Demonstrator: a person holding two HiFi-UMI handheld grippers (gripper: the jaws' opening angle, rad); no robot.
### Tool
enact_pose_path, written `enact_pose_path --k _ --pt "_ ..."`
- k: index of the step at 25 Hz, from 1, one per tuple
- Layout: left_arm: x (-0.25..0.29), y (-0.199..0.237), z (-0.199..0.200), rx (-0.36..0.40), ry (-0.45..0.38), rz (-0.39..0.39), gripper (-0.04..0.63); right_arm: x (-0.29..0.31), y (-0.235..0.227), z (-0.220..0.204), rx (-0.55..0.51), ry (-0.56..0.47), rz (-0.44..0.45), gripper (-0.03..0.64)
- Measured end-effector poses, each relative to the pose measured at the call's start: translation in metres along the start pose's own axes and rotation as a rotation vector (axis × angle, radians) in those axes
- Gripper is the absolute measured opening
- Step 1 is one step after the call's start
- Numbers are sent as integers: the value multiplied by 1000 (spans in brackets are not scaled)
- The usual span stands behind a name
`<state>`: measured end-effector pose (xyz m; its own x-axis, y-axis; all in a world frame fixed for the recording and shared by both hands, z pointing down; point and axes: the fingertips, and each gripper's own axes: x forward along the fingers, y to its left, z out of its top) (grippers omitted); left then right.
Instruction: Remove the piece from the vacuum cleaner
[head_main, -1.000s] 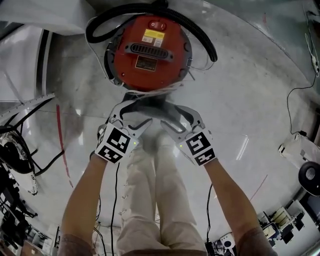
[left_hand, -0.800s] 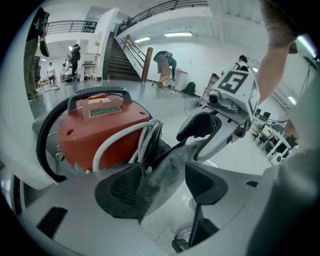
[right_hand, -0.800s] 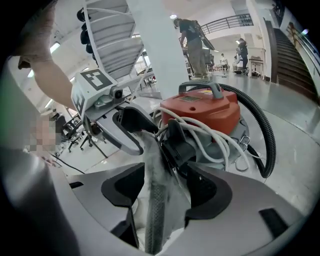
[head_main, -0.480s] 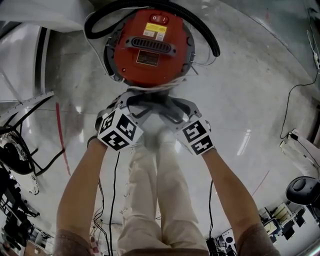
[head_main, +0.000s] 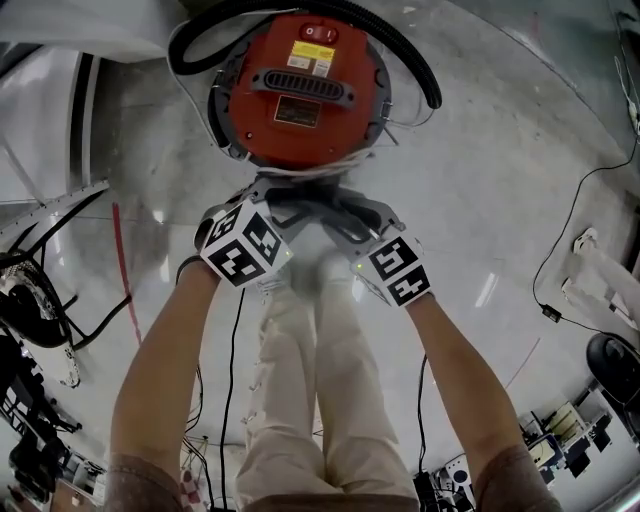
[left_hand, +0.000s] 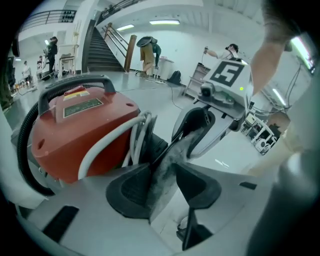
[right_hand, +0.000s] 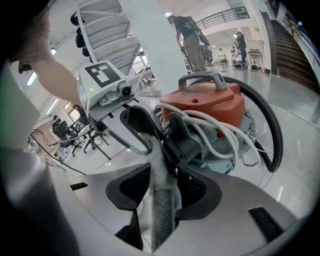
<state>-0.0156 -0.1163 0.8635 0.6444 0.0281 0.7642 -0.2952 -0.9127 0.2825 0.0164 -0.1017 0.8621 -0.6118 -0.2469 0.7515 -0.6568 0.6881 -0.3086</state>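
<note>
- The left claw (left_hand: 162, 184) has just been closing. Its two dark pads now pinch a thin grey piece (left_hand: 172, 154) that runs up between them.
- Its marker cube (head_main: 241, 246) sits just above the person's left forearm (head_main: 160, 370), and the claw points down and forward at the machine.
- The grey piece looks dusty and fuzzy on this side and mesh-patterned from the other. It may be a filter, though I can't say for sure from here.
- It stands on edge at the near side of the vacuum cleaner (head_main: 300, 90), between the two claws. Its far end runs into the dark fitting low on the body, and that join is hidden in the head view.
- The vacuum cleaner is round and red and rests on the pale floor (head_main: 480, 200) straight ahead of the person's legs (head_main: 300, 380).
- It has a black handle (left_hand: 75, 83) across its top and a white cable (right_hand: 220, 132) looped at its front.
- The right claw (right_hand: 161, 189) has also just been closing, and its pads clamp the same grey piece from the opposite side.
- The tips of the two claws nearly meet in front of the vacuum cleaner.
- A black hose (right_hand: 269, 125) curls round the machine's right flank and over its back.
</note>
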Motion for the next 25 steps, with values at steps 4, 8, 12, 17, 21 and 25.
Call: enact_pose_path --k 4,8,12,17,21,25 --pt "2 -1 1 -12 4 -28 156 0 -1 1 31 -22 1 151" --pt "0 1 0 -51 -10 -14 149 0 0 0 74 -17 8 133" --pt "-2 2 -3 -91 -10 -2 121 1 1 1 96 -24 -6 118" --pt "-2 -4 -11 -123 7 10 94 0 3 -2 120 -22 -22 97" --pt "-3 -6 -13 -163 -2 23 89 0 2 -2 121 -20 -25 92" --pt "-3 -9 -15 -175 0 31 83 -1 2 -4 121 -20 -28 89"
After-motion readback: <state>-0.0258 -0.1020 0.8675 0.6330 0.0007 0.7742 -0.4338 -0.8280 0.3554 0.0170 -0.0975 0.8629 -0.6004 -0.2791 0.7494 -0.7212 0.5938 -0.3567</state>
